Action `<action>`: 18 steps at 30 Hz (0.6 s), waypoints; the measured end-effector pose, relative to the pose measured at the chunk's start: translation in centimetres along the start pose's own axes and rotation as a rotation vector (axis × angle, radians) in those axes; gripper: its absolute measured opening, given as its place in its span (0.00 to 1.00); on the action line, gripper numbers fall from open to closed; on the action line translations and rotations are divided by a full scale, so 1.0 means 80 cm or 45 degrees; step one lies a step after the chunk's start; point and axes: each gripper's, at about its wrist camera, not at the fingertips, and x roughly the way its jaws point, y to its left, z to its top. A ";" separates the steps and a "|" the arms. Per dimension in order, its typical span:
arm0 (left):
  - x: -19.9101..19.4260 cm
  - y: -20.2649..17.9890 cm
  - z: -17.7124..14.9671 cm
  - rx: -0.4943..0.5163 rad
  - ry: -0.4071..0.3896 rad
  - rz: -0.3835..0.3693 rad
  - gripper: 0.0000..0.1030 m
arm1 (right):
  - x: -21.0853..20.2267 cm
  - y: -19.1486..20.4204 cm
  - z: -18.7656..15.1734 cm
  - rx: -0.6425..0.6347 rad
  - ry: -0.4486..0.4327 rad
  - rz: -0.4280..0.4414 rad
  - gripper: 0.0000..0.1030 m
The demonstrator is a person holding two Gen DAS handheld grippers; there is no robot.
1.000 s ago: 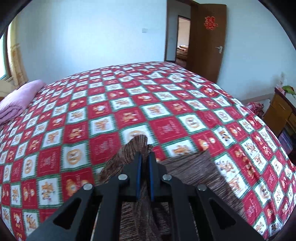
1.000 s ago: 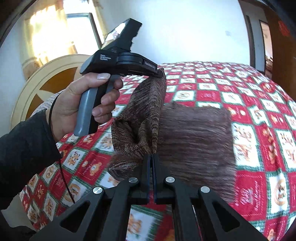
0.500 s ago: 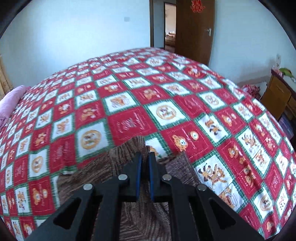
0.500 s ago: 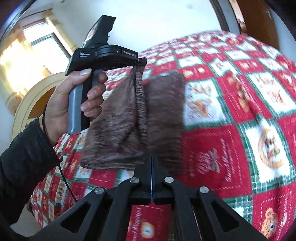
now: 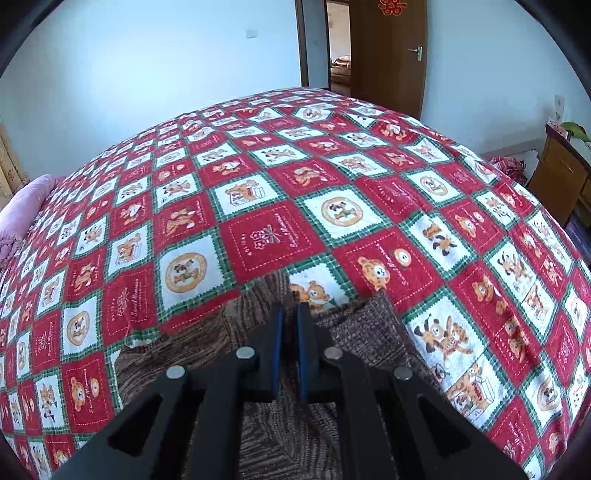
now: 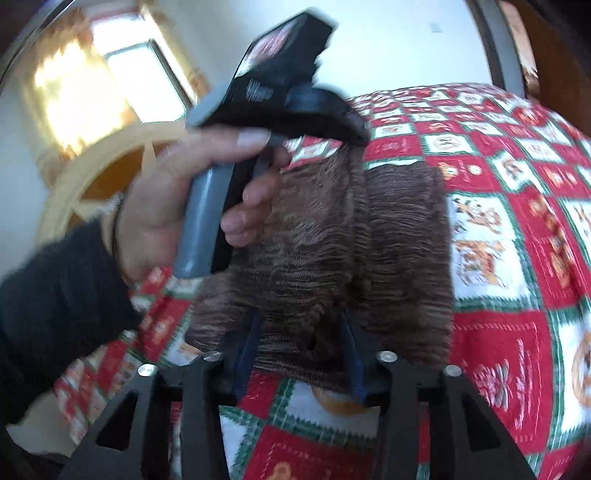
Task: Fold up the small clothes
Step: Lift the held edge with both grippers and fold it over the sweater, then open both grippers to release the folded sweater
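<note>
Two grippers over bedspread (image 5: 273, 236). Left gripper (image 5: 289, 314) pinches brown knit garment (image 6: 332, 236), lifting one edge; remainder lies on bedspread. Right gripper (image 6: 300, 332) spread apart, garment between fingers.

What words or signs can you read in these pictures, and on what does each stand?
"HOLIDAY": stitched on a red bedspread square; the script beside it is too small to read.
"囍": red sign on the door.
White print on the left gripper: too blurred to read.
</note>
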 end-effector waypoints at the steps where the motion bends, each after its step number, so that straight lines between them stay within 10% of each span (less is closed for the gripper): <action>1: -0.001 0.000 0.000 -0.005 -0.006 -0.002 0.07 | -0.004 -0.003 0.000 0.027 0.005 0.017 0.04; 9: -0.041 -0.033 0.021 0.033 -0.128 -0.132 0.07 | -0.067 -0.041 -0.018 0.111 -0.050 -0.005 0.04; 15: 0.021 -0.069 0.010 0.123 -0.014 0.044 0.14 | -0.036 -0.087 -0.040 0.246 0.040 -0.001 0.04; 18: 0.005 -0.048 0.000 0.032 -0.057 -0.017 0.17 | -0.040 -0.088 -0.037 0.244 0.033 -0.008 0.04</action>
